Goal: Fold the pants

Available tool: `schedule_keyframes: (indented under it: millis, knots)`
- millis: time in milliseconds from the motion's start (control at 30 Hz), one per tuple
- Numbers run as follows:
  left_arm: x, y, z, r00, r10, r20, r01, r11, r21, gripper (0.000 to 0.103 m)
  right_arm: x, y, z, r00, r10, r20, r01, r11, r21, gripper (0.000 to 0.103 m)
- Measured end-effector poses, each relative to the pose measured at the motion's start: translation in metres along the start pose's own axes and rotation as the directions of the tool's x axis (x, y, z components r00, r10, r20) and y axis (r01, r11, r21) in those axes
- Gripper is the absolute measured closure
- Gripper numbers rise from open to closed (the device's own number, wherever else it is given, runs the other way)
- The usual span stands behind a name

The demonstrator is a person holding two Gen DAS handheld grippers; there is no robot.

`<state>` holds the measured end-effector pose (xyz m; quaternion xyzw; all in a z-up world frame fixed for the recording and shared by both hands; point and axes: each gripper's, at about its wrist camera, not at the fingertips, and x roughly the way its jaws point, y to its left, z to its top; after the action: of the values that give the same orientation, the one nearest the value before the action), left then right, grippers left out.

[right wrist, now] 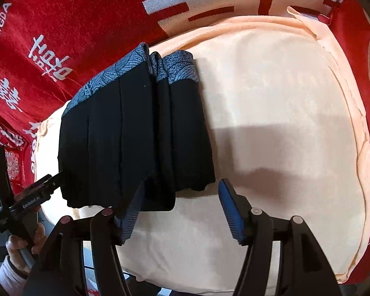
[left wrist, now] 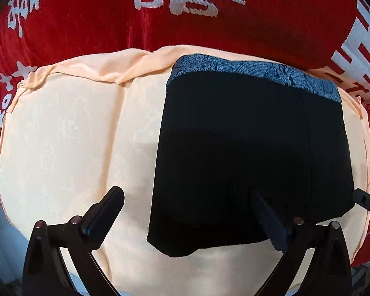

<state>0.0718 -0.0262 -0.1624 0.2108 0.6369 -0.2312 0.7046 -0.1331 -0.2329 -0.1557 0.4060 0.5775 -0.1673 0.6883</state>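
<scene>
Black shorts [left wrist: 251, 153] with a blue-grey patterned waistband [left wrist: 254, 71] lie folded on a peach cloth [left wrist: 69, 133]. My left gripper [left wrist: 187, 207] is open above the shorts' near left hem, its right finger over the black fabric. In the right wrist view the shorts [right wrist: 125, 138] show a lengthwise fold with the waistband [right wrist: 175, 69] doubled. My right gripper [right wrist: 182, 197] is open at the shorts' near right corner, its left finger against the hem. The left gripper [right wrist: 44, 182] also shows at the shorts' left edge.
The peach cloth [right wrist: 271, 113] covers a cushion on a red blanket [left wrist: 86, 17] with white characters; the blanket [right wrist: 69, 19] surrounds it. A hand [right wrist: 24, 244] holds the left gripper's handle at the lower left.
</scene>
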Motion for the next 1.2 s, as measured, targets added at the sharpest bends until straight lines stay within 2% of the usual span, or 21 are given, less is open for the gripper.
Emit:
schedule_keyframes:
  millis: [333, 433, 633, 767, 933, 1033, 1200]
  knots:
    - [0.006, 0.002, 0.0, 1.0, -0.023, -0.02, 0.023, 1.0, -0.003, 0.0, -0.001, -0.005, -0.002, 1.0, 0.006, -0.004, -0.006, 1.0, 0.011, 0.031]
    - [0.011, 0.002, 0.0, 0.998, -0.052, -0.045, 0.052, 0.999, -0.003, 0.0, 0.0, -0.006, -0.003, 1.0, -0.007, 0.002, 0.007, 1.0, 0.01, 0.023]
    - [0.017, 0.01, 0.002, 0.992, -0.1, -0.072, 0.097, 0.994, -0.042, 0.0, -0.004, -0.014, -0.001, 0.999, -0.013, 0.045, 0.013, 1.0, 0.006, 0.021]
    - [0.019, 0.013, 0.005, 0.99, -0.109, -0.084, 0.105, 0.993, -0.049, 0.0, -0.005, -0.025, 0.002, 0.999, 0.005, 0.041, -0.007, 0.999, 0.049, 0.021]
    - [0.015, 0.011, 0.011, 0.991, -0.108, -0.082, 0.106, 0.994, -0.03, 0.0, -0.003, -0.035, 0.005, 0.999, 0.022, 0.034, -0.025, 0.996, 0.088, 0.021]
    - [0.008, 0.012, 0.014, 0.988, -0.138, -0.071, 0.137, 0.99, -0.017, 0.0, -0.002, -0.038, 0.009, 0.999, 0.028, 0.039, -0.031, 0.996, 0.082, 0.017]
    - [0.001, 0.018, 0.028, 0.984, -0.174, -0.046, 0.174, 0.985, -0.001, 0.0, 0.001, -0.04, 0.021, 0.997, 0.07, 0.032, -0.072, 0.995, 0.073, 0.016]
